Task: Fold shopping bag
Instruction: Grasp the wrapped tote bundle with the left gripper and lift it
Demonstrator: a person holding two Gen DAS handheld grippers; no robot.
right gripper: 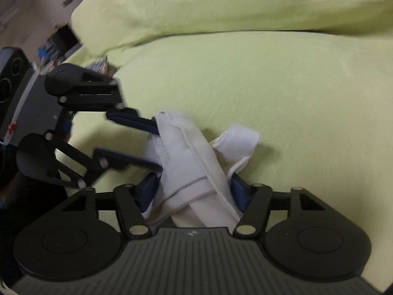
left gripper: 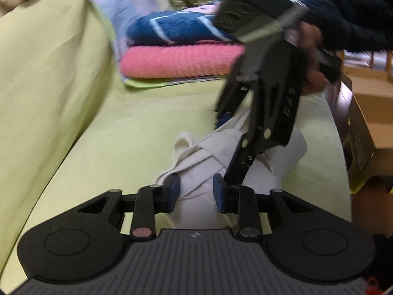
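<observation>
We see the white cloth shopping bag [right gripper: 194, 169] rolled into a bundle, straps wrapped across it, lying on the light green sofa seat [right gripper: 294, 98]. Our left tool [left gripper: 196, 191] and right tool [right gripper: 194, 191] each grip the bundle between their blue pads.

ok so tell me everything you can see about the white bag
The bag is off-white woven cloth, canvas by its look, bunched into a compact, wrinkled bundle with flat straps crossing over it and a stitched hem showing. One loose flap sticks out to the side. It lies on the green sofa seat. Both tools have it: the right tool has its blue pads on either side of the near end, and the left tool straddles the other end.
</observation>
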